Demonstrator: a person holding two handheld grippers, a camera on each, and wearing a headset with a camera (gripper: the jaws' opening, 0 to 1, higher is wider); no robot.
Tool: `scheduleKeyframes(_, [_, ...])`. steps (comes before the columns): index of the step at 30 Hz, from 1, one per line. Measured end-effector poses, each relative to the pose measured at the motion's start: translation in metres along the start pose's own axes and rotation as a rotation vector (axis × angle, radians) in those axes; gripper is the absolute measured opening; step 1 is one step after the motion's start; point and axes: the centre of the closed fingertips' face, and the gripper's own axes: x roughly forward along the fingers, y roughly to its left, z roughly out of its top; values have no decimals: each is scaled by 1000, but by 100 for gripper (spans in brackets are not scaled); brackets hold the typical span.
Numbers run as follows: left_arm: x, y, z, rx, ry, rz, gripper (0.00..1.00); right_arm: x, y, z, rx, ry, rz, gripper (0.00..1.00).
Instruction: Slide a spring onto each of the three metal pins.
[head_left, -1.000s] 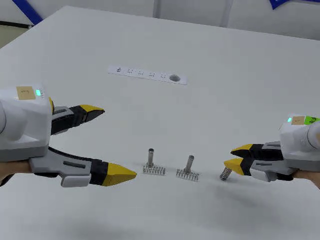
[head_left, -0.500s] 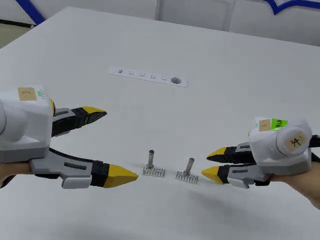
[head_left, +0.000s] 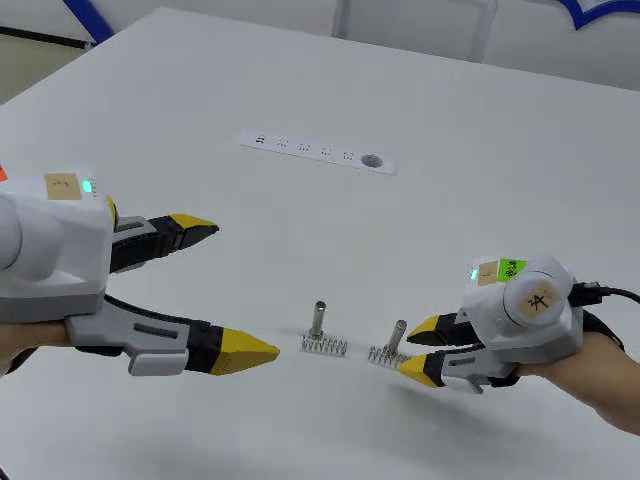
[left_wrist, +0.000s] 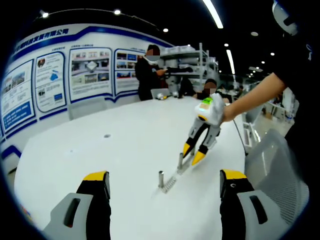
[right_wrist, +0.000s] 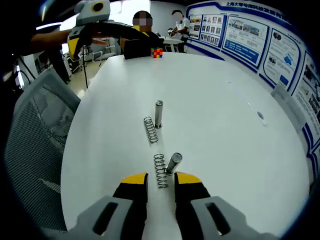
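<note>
On the white tabletop (head_left: 450, 120), in the part nearest the person, two metal pins stand upright side by side. Each has a spring lying flat on the tabletop at its foot, not yet slid on. The right gripper (head_left: 418, 348) is held low, just beside one pin (head_left: 397, 335), with its yellow-tipped jaws a little apart and pinching nothing. In the right gripper view the near end of that pin's spring (right_wrist: 159, 170) lies in the narrow gap between the jaw tips, with clear space on either side, and the pin's top is just ahead of the tips. The second pin (head_left: 318, 318) stands on the side toward the left gripper (head_left: 225, 290), with the second spring (head_left: 325, 346) against or just beside its base; I cannot tell which. The left gripper hovers over the tabletop well apart from both pins, its jaws spread wide and empty. In the left gripper view both pins stand in line ahead of it, with the right gripper beyond them. A flat white strip (head_left: 320, 152) with small sockets and a round hole lies further in, toward the far edge of the tabletop.
</note>
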Motion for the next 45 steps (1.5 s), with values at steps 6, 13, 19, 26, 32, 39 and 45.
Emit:
scheduleKeyframes(6, [0,1,-2,-17,-6,6,92,8,0,-5,4,24,16,21])
scheduleKeyframes(13, [-2,2,-5,-24,1,9,92,14,2,-12,0,57,41,20])
scheduleKeyframes(19, [-2,3,-5,-29,1,10,92,18,3,-17,0,95,57,18])
scheduleKeyframes(26, [0,3,-3,-31,-9,9,91,16,8,-18,38,99,83,12])
scheduleKeyframes(32, [2,-1,-4,-25,-1,0,90,18,9,-17,35,121,74,11])
scheduleKeyframes(39, [1,-7,-3,-21,-2,-27,85,17,8,-17,40,128,57,11])
scheduleKeyframes(45, [4,-12,3,-13,-19,-43,83,3,10,-6,37,101,57,11])
